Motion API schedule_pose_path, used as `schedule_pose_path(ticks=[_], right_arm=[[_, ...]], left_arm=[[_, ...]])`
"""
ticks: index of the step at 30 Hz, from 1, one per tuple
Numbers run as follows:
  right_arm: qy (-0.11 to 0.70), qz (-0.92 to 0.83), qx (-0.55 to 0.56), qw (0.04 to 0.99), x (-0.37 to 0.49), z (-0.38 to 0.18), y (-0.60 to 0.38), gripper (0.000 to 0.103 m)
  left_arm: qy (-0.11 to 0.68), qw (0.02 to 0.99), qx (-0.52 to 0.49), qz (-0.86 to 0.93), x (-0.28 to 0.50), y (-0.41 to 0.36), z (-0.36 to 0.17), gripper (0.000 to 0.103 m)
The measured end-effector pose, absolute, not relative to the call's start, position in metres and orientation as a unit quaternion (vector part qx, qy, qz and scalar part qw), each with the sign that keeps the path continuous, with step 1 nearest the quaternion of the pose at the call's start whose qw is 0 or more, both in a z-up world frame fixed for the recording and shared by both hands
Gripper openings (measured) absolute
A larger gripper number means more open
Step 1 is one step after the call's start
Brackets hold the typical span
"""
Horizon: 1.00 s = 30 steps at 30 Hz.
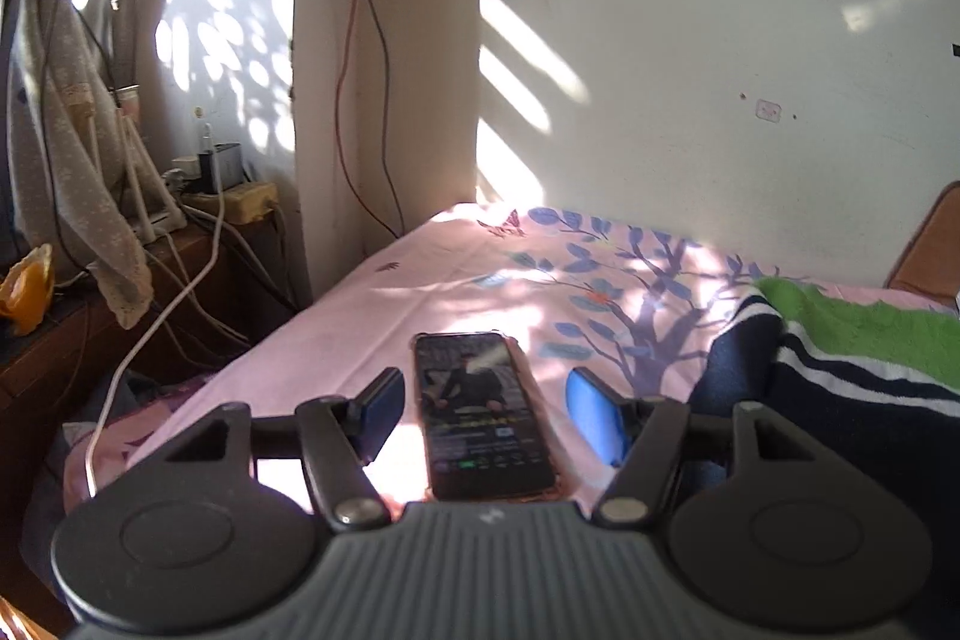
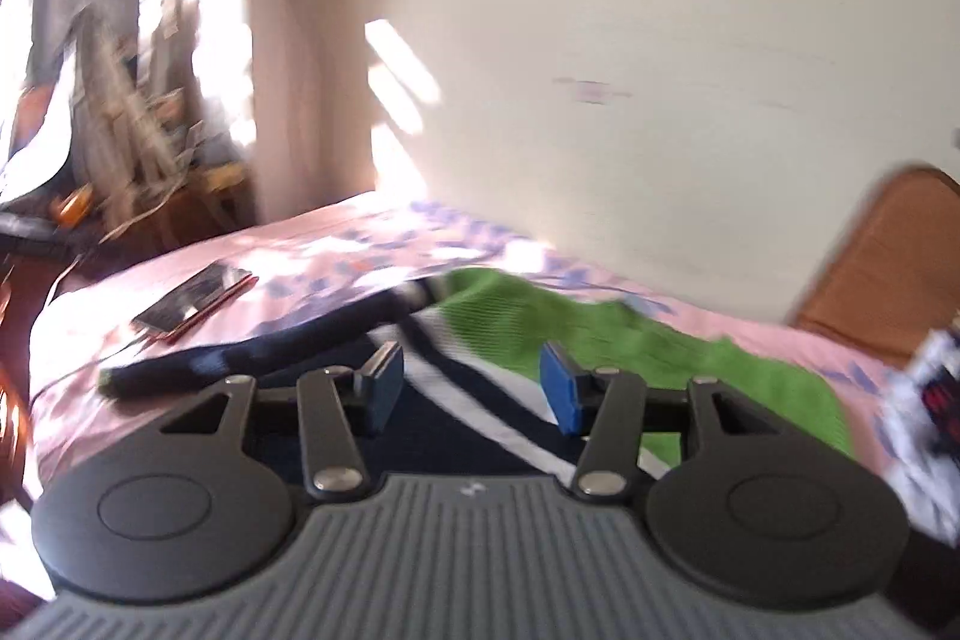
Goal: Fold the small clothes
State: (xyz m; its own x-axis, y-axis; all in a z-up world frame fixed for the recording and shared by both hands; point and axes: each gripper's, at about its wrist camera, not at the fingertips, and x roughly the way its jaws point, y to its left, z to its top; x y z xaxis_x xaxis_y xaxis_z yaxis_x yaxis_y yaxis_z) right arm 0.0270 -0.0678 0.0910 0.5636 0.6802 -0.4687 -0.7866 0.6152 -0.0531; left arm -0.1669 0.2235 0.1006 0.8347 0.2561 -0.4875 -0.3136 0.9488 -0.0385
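Observation:
A small garment in navy, white stripes and green (image 1: 840, 352) lies spread on the pink bed sheet (image 1: 360, 292), at the right of the left wrist view. My left gripper (image 1: 483, 388) hovers open to the garment's left, with nothing between its blue pads. A phone (image 1: 480, 412) lies on the sheet below its jaws. In the blurred right wrist view, my right gripper (image 2: 471, 364) hangs open just above the garment (image 2: 630, 334), over its navy and white stripes. Its pads press on nothing.
The phone (image 2: 192, 301) lies left of the garment on the sheet (image 2: 336, 244). A white patterned cloth (image 2: 924, 436) sits at the right edge. A brown woven chair back (image 2: 888, 268) stands behind. Left of the bed, a wooden side table (image 1: 180, 232) holds chargers, and a white cable (image 1: 150, 328) trails down.

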Motion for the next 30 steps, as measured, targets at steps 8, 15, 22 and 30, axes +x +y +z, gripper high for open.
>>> schedule_pose_path(ticks=[8, 15, 22, 30], right_arm=[[0.196, 0.561, -0.318, 0.739, -0.015, 0.026, 0.101, 0.068], [0.127, 0.549, -0.297, 0.771, 0.022, 0.071, 0.160, 0.010], [0.064, 0.475, 0.012, 0.878, 0.139, 0.238, 0.042, 0.010], [0.144, 0.357, 0.163, 0.908, 0.195, 0.200, -0.156, 0.014]], left_arm=[[0.237, 0.950, -0.093, 0.181, -0.219, 0.268, 0.088, 0.064], [0.237, 0.942, -0.118, 0.207, -0.225, 0.294, 0.083, 0.064], [0.225, 0.956, -0.108, 0.152, -0.189, 0.273, 0.093, 0.064], [0.244, 0.966, -0.084, -0.001, -0.055, 0.179, 0.109, 0.064]])
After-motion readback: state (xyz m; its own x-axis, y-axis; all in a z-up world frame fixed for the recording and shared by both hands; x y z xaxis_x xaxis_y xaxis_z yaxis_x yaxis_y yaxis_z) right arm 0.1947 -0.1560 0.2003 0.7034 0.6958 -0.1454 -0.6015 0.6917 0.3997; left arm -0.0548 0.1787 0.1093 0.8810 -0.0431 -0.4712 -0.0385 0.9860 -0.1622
